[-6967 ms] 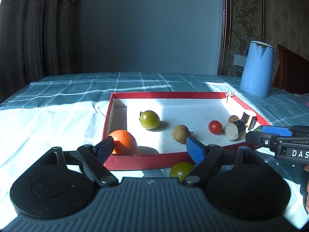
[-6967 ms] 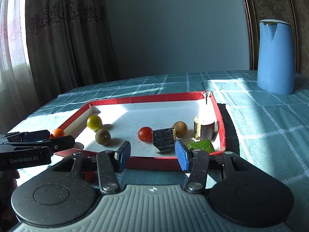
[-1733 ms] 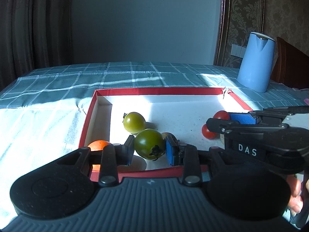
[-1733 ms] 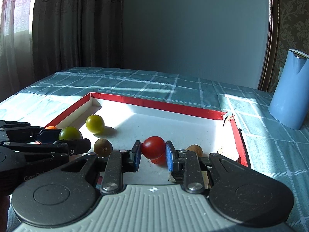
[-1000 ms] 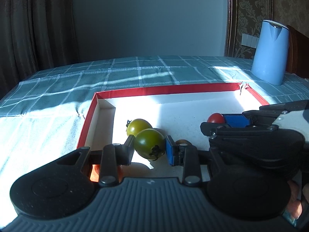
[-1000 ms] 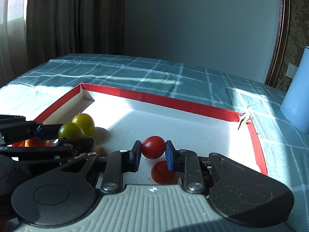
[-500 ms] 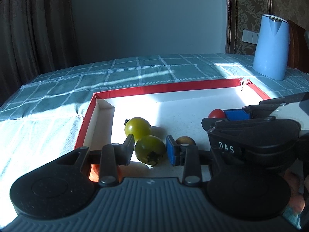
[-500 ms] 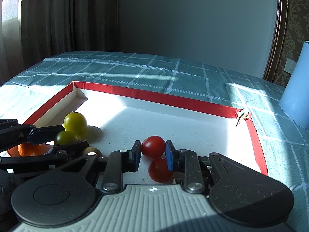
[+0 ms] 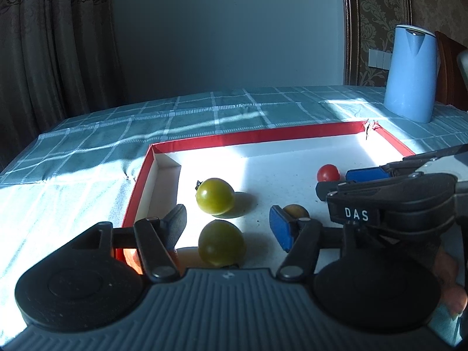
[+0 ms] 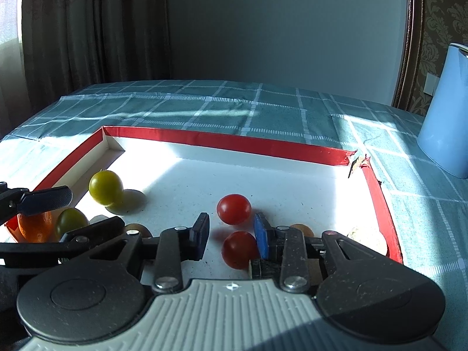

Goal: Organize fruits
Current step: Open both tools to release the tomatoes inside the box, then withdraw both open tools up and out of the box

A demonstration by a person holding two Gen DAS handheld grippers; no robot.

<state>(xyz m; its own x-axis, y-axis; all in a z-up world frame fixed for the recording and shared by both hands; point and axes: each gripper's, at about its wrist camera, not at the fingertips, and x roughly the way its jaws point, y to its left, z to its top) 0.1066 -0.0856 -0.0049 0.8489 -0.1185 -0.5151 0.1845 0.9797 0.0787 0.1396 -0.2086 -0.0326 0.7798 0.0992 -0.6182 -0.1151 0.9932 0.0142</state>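
Note:
A red-rimmed box [image 9: 251, 139] [image 10: 222, 142] with a white floor lies on the teal checked cloth. My left gripper [image 9: 228, 225] is open over its near left part; one green tomato [image 9: 220, 247] lies on the floor between the fingers, a second [image 9: 215, 196] just beyond. My right gripper [image 10: 231, 234] is open; one red tomato [image 10: 234, 208] lies just past its fingertips, another [image 10: 238, 248] between the fingers. An orange [image 10: 36, 228] sits in the box's near left corner. The right gripper shows in the left wrist view [image 9: 333, 180], the left gripper in the right wrist view [image 10: 79, 213].
A blue kettle [image 9: 411, 73] [image 10: 447, 111] stands on the cloth at the far right. Small brown fruits [image 9: 295, 210] [image 10: 302, 229] and cut pieces [image 10: 365, 241] lie in the box near the grippers. Dark curtains hang at the left.
Both grippers have opened. The green tomato has left the left gripper and the red tomato the right one; both now rest on the box floor.

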